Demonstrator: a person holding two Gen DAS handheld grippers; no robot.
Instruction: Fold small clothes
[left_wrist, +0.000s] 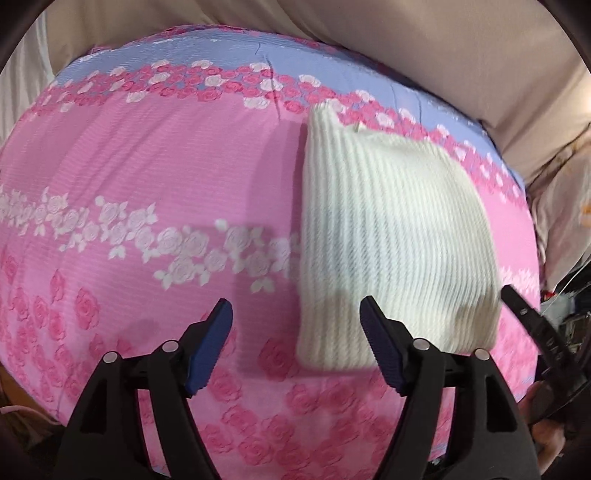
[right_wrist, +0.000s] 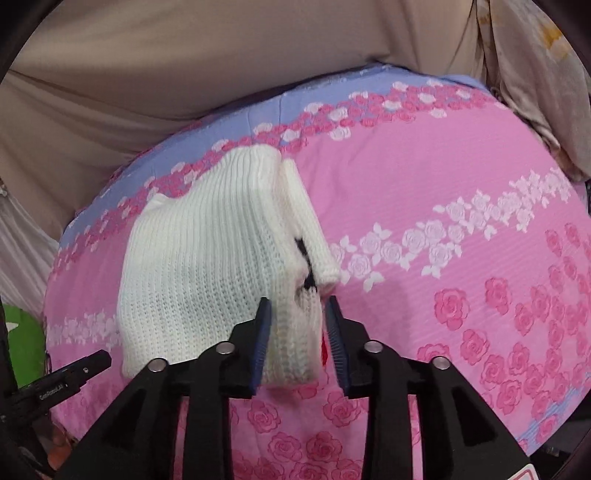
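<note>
A small white ribbed knit garment (left_wrist: 391, 236) lies folded on the pink rose-print bedsheet (left_wrist: 155, 177). My left gripper (left_wrist: 295, 325) is open and empty, with the garment's near left corner between its fingers. In the right wrist view the garment (right_wrist: 207, 258) shows a black and red pattern on its folded-under side. My right gripper (right_wrist: 299, 314) has its jaws narrowly apart around the garment's near right edge; whether the pads press the fabric I cannot tell. The right gripper's finger shows in the left wrist view (left_wrist: 532, 325), and the left one in the right wrist view (right_wrist: 70, 376).
A beige curtain (right_wrist: 184, 66) hangs behind the bed. The sheet has a blue band (left_wrist: 229, 48) along its far edge. A green object (right_wrist: 22, 343) sits at the left of the bed. Cluttered items (left_wrist: 569, 310) lie off the right side.
</note>
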